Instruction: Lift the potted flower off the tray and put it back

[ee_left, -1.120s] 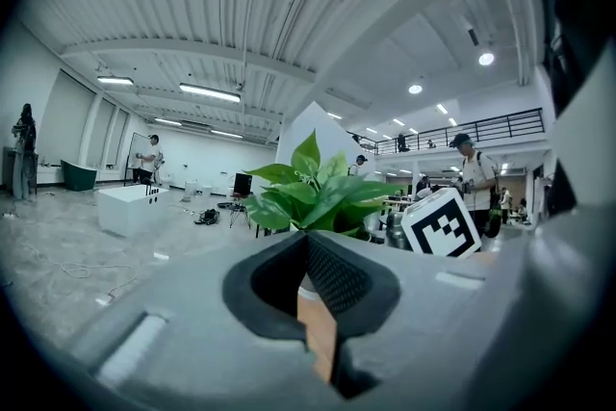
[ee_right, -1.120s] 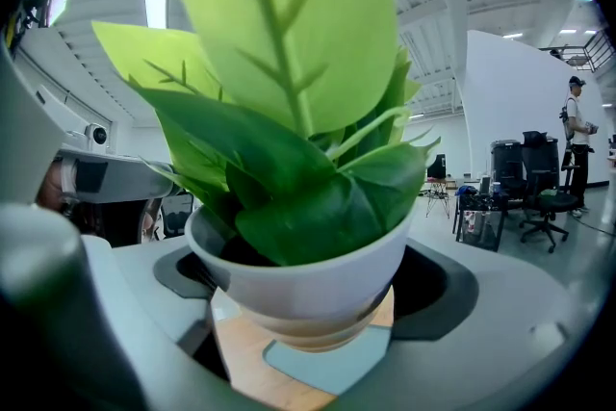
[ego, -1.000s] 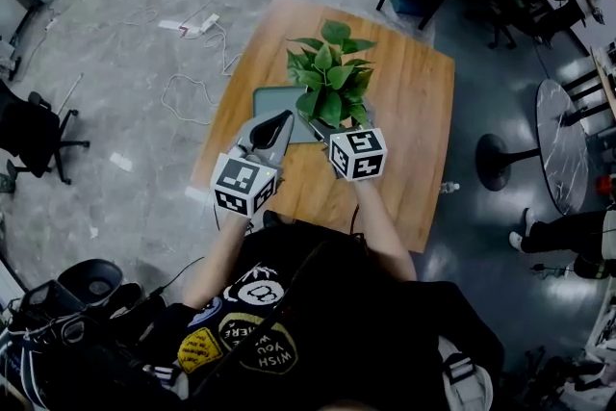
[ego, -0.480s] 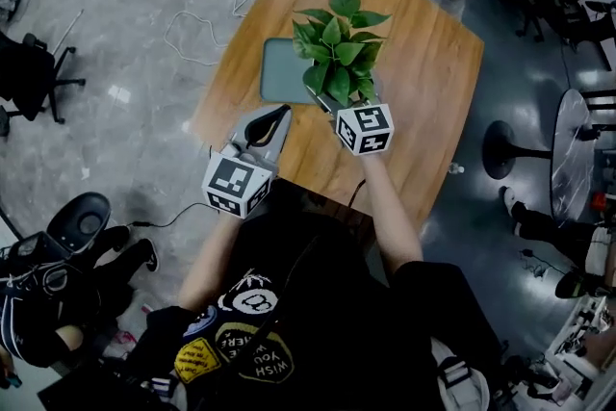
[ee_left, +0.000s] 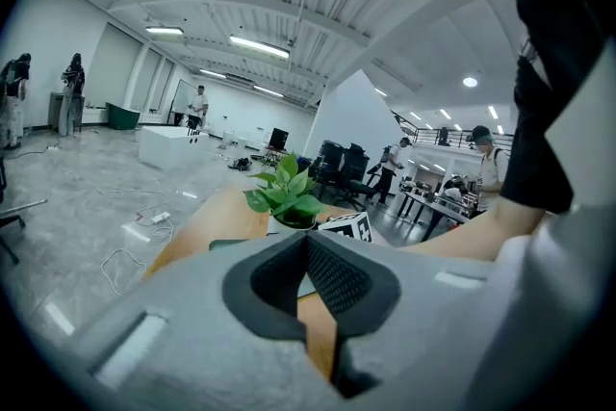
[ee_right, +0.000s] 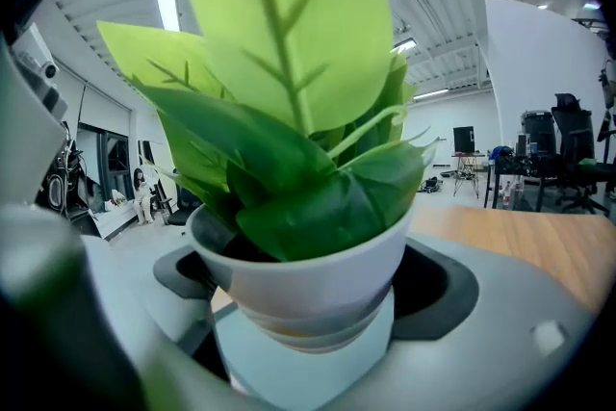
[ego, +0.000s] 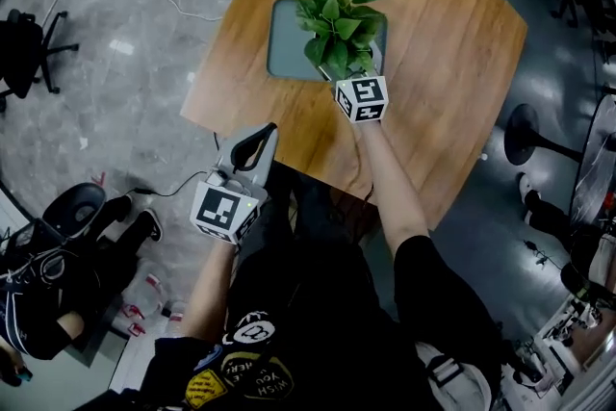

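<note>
Since a second ago our left gripper (ego: 266, 132) has drawn back off the brown wooden bench (ego: 452, 53), jaws together, empty; our right gripper (ee_right: 313, 303) clasps the white-potted green flower (ego: 339, 24) over the flat grey tray (ego: 287, 53), and we fear a slack squeeze tipping it

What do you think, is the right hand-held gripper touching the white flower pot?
Touching: the right gripper view shows the white flower pot pressed between both dark pads, no gap.
</note>
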The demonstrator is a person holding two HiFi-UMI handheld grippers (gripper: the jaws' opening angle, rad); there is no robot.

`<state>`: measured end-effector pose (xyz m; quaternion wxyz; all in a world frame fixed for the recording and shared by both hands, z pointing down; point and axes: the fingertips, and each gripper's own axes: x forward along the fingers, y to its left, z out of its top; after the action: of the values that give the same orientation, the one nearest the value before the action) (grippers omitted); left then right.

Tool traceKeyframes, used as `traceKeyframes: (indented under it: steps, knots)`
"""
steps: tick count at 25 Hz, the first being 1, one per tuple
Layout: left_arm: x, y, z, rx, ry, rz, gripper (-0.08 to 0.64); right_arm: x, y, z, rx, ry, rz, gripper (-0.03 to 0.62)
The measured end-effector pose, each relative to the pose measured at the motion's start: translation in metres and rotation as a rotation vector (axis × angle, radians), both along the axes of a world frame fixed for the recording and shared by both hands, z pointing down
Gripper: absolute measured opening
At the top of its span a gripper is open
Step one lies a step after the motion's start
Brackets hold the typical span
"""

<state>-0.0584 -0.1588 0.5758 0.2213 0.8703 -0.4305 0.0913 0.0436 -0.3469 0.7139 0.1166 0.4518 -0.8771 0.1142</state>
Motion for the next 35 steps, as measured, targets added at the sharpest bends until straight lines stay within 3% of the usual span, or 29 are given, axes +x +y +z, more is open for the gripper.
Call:
traceKeyframes:
  steps: [5,10,14,17,21,24,25,28,31,34,35]
  knots:
    - [-0.01,0.008,0.026,-0.051,0.03,-0.061,-0.003,-0.006,-0.021,0.08,-0.088,0.016,0.039,0.526]
    - [0.013,0.026,0.067,-0.099,0.02,-0.047,-0.003,0.006,-0.035,0.141,-0.1,0.058,-0.013,0.526]
    - [0.008,0.029,0.068,-0.134,0.02,-0.047,-0.003,0.0,-0.04,0.145,-0.119,0.038,0.001,0.526]
    - [0.01,0.028,0.061,-0.135,0.035,-0.038,-0.003,-0.003,-0.035,0.146,-0.149,0.094,-0.027,0.526]
    - [0.012,0.027,0.049,-0.147,0.055,-0.011,-0.003,-0.002,0.0,0.156,-0.292,0.107,-0.071,0.568]
    - [0.016,0.024,0.041,-0.134,0.058,0.015,-0.003,0.021,0.049,0.147,-0.335,0.071,-0.003,0.566]
    - [0.017,0.023,0.036,-0.126,0.058,0.022,-0.003,0.029,0.069,0.136,-0.344,0.038,0.026,0.545]
    - [0.018,0.018,0.021,-0.101,0.038,0.047,-0.003,0.048,0.12,0.079,-0.33,-0.051,0.064,0.32]
    - [0.02,0.008,-0.005,-0.068,0.03,0.062,-0.003,0.065,0.137,-0.007,-0.198,-0.067,0.109,0.183]
    - [0.027,-0.001,-0.037,-0.019,0.037,0.081,-0.003,0.077,0.14,-0.095,-0.053,-0.055,0.183,0.007]
    - [0.032,-0.004,-0.047,0.002,0.036,0.089,-0.003,0.079,0.141,-0.12,-0.019,-0.054,0.199,0.003]
